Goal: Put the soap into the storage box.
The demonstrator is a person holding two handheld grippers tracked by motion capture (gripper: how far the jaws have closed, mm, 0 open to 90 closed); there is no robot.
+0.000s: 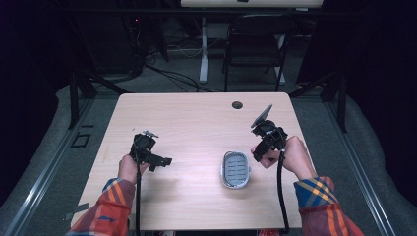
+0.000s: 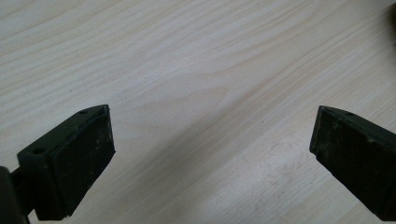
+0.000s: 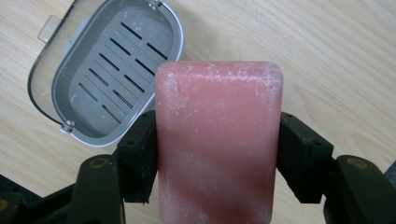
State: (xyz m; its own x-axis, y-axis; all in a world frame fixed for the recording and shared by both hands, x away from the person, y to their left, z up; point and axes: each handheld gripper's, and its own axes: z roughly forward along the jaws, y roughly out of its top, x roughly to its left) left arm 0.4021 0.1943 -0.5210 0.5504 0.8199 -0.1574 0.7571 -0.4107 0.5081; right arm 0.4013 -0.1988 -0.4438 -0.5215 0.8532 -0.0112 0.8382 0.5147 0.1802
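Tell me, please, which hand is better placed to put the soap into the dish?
The right. Its gripper already clamps the soap just beside the open dish. The left gripper is open on nothing, farther across the table.

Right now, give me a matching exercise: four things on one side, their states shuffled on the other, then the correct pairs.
Things:
1. soap bar
2. soap dish
3. left gripper
4. right gripper

States:
A. open, with nothing between its fingers
B. pink, clamped between two black fingers
C. grey, slotted, lying empty on the table
D. shut on the pink bar, held up off the table beside the dish

Pairs: 1-B, 2-C, 3-A, 4-D
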